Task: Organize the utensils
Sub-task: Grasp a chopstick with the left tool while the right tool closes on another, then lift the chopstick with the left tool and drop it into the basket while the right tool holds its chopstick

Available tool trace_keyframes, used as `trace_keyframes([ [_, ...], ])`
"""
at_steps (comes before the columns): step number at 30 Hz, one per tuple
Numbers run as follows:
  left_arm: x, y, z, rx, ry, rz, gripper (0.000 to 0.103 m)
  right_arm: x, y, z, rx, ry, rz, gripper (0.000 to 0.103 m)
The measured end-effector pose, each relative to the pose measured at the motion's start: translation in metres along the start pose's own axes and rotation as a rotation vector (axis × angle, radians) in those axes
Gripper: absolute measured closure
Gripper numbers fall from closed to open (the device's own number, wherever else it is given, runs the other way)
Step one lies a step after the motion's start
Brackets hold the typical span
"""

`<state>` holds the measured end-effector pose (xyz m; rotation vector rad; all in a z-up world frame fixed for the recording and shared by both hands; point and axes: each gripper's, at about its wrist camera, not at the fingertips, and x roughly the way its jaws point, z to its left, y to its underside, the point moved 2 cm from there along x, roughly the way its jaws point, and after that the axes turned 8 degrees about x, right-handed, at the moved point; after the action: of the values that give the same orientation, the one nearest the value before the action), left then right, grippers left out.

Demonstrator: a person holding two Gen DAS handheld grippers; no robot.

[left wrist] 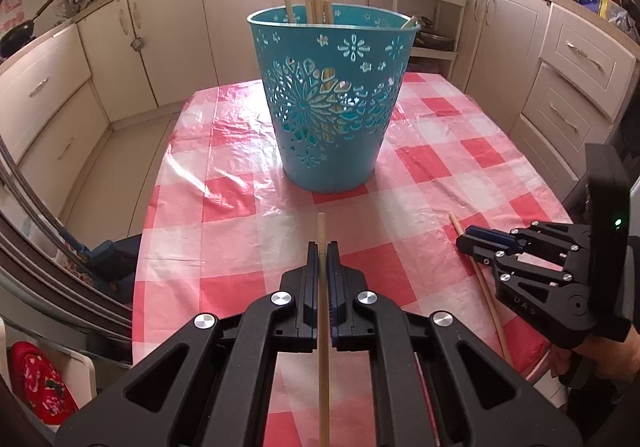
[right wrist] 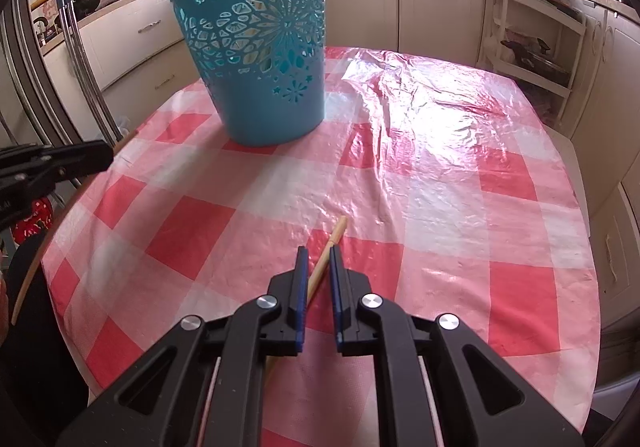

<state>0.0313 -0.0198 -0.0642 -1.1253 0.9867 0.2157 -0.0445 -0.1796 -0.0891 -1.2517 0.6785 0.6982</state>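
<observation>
Left wrist view: a wooden chopstick point(left wrist: 322, 311) is pinched between the pressed-together fingers of the left gripper point(left wrist: 323, 247), its tip poking out past them toward a blue cut-out basket point(left wrist: 328, 119) that stands on the red-and-white checked tablecloth point(left wrist: 224, 183). More wooden sticks point(left wrist: 316, 9) are already seen rising above the basket's rim. To the right, a second chopstick point(left wrist: 482, 283) lies on the cloth, and the right gripper point(left wrist: 466, 241) is set down over its upper end.

From the right wrist view that second chopstick point(right wrist: 326, 263) is seen slanting between the narrowed fingers; they appear closed on it, though the contact at the left pad is not clearly shown — so the grip is judged, not certain.

The step in hand is judged to be the carrying of the left chopstick to the basket. What the next move calls for: the stick's tip should be brought above the rim, tilted downward and released only once it is inside — the rim stands high, so a low approach would likely strike the wall.
</observation>
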Motion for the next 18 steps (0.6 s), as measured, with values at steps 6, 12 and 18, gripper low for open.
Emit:
trace_keyframes([
  [6, -0.039, -0.027, 0.022, -0.093, 0.072, -0.105, 0.099, 0.0, 0.0, 0.001, -0.006, 0.005, -0.003, 0.091],
  [12, -0.085, -0.07, 0.045, -0.17, 0.105, -0.259, 0.099, 0.0, 0.0, 0.002, -0.009, 0.004, -0.003, 0.09],
  [18, -0.11, -0.111, 0.053, -0.19, 0.105, -0.394, 0.099, 0.0, 0.001, 0.003, -0.019, 0.004, -0.003, 0.087],
])
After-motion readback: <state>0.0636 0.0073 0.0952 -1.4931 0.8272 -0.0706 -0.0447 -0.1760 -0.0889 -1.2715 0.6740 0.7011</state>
